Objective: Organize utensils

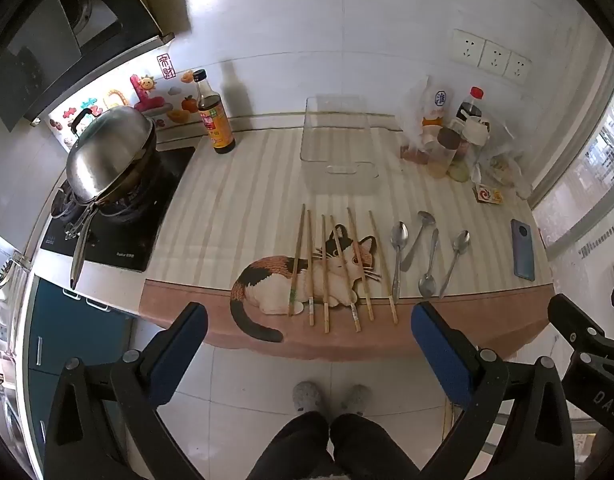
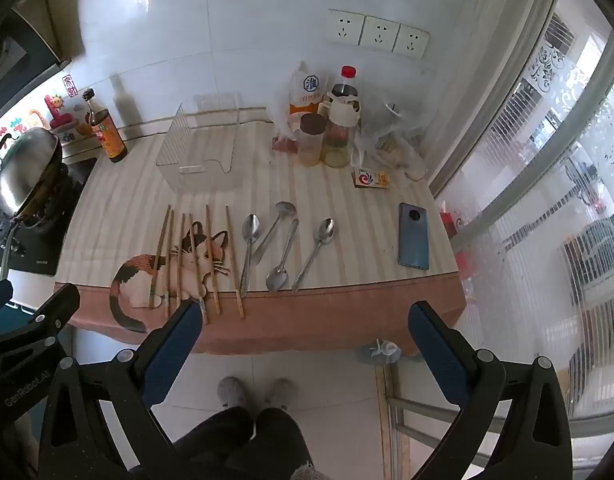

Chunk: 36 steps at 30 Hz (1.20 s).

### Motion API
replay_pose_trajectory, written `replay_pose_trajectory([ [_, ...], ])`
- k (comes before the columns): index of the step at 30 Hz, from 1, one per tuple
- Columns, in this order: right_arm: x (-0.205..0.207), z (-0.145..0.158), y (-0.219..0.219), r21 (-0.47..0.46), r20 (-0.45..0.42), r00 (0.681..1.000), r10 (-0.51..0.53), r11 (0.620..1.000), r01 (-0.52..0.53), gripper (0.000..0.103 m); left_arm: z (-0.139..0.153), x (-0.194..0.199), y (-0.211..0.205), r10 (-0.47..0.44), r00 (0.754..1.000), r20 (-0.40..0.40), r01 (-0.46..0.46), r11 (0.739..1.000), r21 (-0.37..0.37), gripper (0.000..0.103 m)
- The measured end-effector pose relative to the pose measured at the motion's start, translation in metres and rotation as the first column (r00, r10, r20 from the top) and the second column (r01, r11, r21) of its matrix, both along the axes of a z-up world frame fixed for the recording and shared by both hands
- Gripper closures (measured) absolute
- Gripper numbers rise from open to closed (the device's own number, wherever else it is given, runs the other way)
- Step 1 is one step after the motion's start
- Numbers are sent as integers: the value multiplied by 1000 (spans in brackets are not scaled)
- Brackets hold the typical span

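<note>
Chopsticks (image 1: pixel 339 268) lie ahead of left gripper (image 1: pixel 309 344), long axes pointing away from it; spoons (image 2: pixel 283 248) ahead of right gripper (image 2: pixel 305 340). Both jaws open, empty, short of desk (image 2: pixel 347 320).

Black tongs (image 1: pixel 309 320) with blue pads (image 1: pixel 441 350), silver screws (white lettering), dark trousers, grey slippers (image 1: pixel 307 397).

We see a white tiled wall (image 2: pixel 235 20) carrying three sockets (image 2: pixel 377 34), a pale tiled floor (image 1: pixel 267 376), and bright daylight through the frosted window (image 2: pixel 547 168) on the right.
</note>
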State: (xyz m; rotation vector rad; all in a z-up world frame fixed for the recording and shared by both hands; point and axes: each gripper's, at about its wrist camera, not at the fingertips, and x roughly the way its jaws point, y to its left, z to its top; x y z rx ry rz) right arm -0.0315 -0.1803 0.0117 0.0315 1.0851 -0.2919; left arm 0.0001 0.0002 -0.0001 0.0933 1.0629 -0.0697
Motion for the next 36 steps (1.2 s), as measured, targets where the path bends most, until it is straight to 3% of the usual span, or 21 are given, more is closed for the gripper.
replay_pose_trajectory([
  [36, 7, 1, 1, -12, -11, 1000, -8, 1000, 8, 0, 4, 6, -7, -12, 1000, 12, 12, 1000, 8, 0],
])
